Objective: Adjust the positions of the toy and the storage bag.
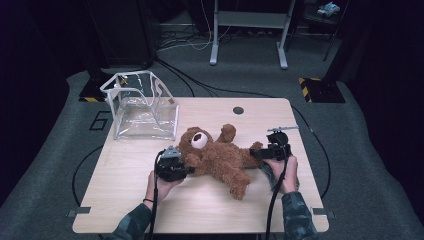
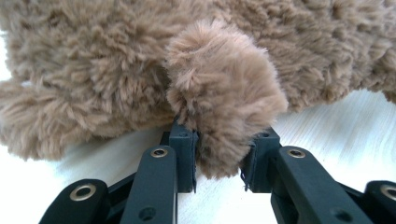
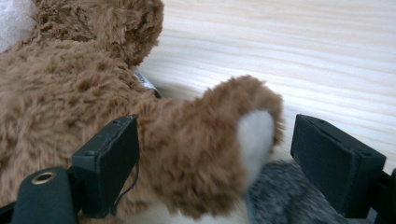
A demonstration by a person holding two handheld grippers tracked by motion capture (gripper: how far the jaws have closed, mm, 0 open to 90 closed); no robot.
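Brown teddy bear sprawled on its back mid-worktop, head toward the clear plastic box at the far left corner. Left claw clamped on one furry paw, pads pressing into the pile on both sides. Right claw spread wide around a leg with a white sole; left pad against the fur, right pad standing clear of it, so no grip there. Both hands low at the near edge, one on each side of the bear.
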